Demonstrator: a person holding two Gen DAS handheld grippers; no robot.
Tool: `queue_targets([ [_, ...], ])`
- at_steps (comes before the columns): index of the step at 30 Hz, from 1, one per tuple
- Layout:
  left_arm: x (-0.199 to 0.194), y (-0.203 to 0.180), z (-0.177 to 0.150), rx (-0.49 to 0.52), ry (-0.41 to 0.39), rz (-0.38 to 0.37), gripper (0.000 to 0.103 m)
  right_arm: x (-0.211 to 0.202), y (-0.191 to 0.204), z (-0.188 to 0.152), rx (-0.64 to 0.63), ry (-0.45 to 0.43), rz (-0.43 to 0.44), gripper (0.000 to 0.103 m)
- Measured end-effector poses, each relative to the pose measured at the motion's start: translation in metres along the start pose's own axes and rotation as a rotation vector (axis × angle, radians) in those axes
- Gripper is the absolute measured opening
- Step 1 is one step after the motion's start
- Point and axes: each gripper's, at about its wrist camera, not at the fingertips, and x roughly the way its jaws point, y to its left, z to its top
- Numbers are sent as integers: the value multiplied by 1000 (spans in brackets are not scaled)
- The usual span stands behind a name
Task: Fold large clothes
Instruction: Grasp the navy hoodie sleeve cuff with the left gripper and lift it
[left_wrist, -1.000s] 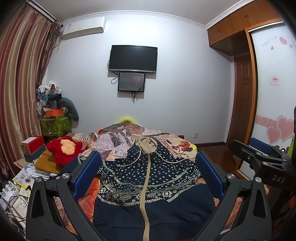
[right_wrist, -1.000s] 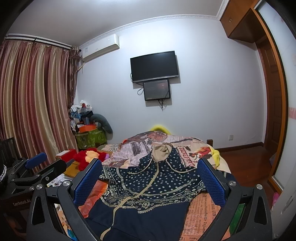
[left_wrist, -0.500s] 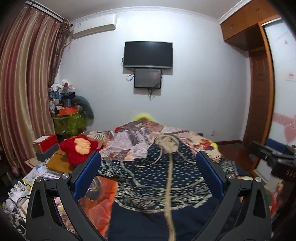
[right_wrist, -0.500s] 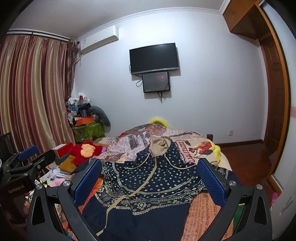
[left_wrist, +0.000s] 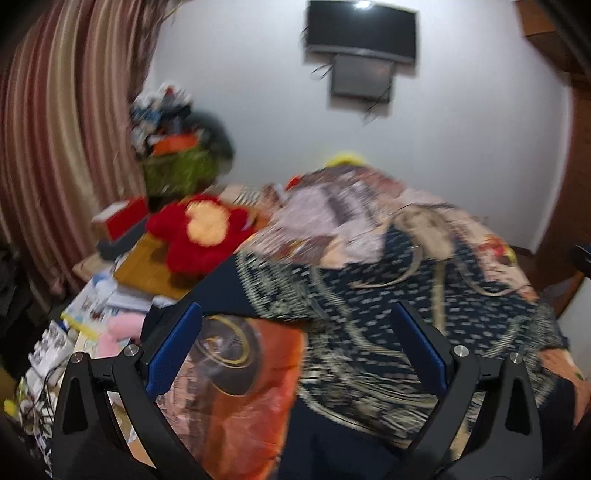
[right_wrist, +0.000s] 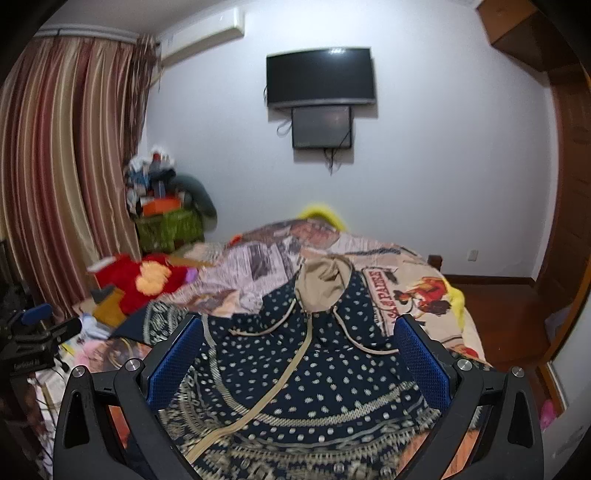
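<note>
A large navy hooded jacket (right_wrist: 314, 373) with beige dots, a beige zip and a beige hood lies spread flat on the bed, hood away from me. In the blurred left wrist view the jacket (left_wrist: 406, 317) fills the right half. My left gripper (left_wrist: 295, 347) is open and empty, above the jacket's left sleeve and the orange bed cover (left_wrist: 243, 387). My right gripper (right_wrist: 299, 358) is open and empty, above the jacket's chest. The left gripper also shows at the left edge of the right wrist view (right_wrist: 33, 339).
The bed cover (right_wrist: 417, 291) is printed with pictures. A red plush toy (right_wrist: 144, 277) and boxes, papers and cables (left_wrist: 55, 343) crowd the bed's left side. Striped curtains (right_wrist: 55, 184) hang left. A TV (right_wrist: 321, 77) hangs on the far wall. A wooden door (right_wrist: 569, 229) stands right.
My left gripper has swung left and tipped down toward the jacket's left sleeve; its view is blurred. My right gripper has moved slightly closer over the jacket. Both stay open.
</note>
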Motion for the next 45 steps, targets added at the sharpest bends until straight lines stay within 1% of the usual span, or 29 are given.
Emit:
queue_targets([
  [4, 52, 33, -1, -77, 61, 60, 103, 52, 5, -1, -17, 81, 32, 103],
  [7, 86, 56, -3, -141, 99, 116, 103, 87, 7, -4, -27, 134, 40, 103],
  [10, 123, 77, -8, -181, 172, 147, 103, 119, 6, -8, -33, 191, 42, 103],
  [11, 135, 83, -10, -192, 204, 146, 103, 127, 5, -10, -32, 203, 42, 103],
  [14, 163, 96, -17, -240, 293, 99, 102, 152, 2, -14, -41, 238, 36, 103],
  [15, 172, 101, -19, -267, 322, 75, 98, 159, 1, -16, -46, 247, 34, 103],
  [18, 194, 112, -25, -349, 387, 5, 91, 179, 0, -19, -62, 273, 30, 103],
  [20, 204, 118, -28, -400, 411, -24, 90, 193, -1, -22, -73, 289, 30, 103],
  [23, 212, 124, -27, -441, 412, -22, 90, 207, 1, -24, -93, 304, 37, 103],
  [25, 220, 129, -26, -449, 423, -16, 88, 216, 6, -26, -117, 310, 42, 103],
  [26, 224, 131, -25, -448, 425, 1, 83, 219, 8, -27, -129, 313, 45, 103],
  [27, 228, 134, -24, -448, 429, 32, 73, 223, 11, -28, -144, 315, 49, 103],
  [28, 232, 137, -22, -453, 429, 54, 69, 225, 14, -29, -157, 318, 55, 103],
  [29, 234, 139, -21, -464, 425, 54, 65, 228, 16, -29, -166, 322, 61, 103],
  [30, 234, 142, -19, -471, 414, 56, 57, 230, 18, -30, -173, 326, 70, 103],
  [31, 234, 144, -16, -469, 407, 67, 52, 232, 20, -31, -179, 330, 78, 103],
  [33, 235, 146, -9, -449, 401, 96, 32, 235, 22, -33, -186, 338, 88, 103],
  [34, 234, 147, -6, -441, 402, 110, 28, 236, 23, -33, -188, 347, 95, 103],
  [36, 233, 147, -1, -427, 405, 118, 15, 239, 24, -34, -186, 368, 108, 103],
  [37, 232, 146, 3, -415, 403, 123, 10, 241, 24, -34, -184, 382, 114, 103],
  [40, 224, 140, 14, -387, 385, 124, 6, 244, 21, -32, -170, 432, 139, 103],
  [43, 206, 123, 33, -326, 332, 112, 4, 244, 15, -30, -147, 485, 160, 103],
  [45, 196, 110, 45, -285, 298, 96, 3, 240, 11, -27, -143, 506, 156, 103],
])
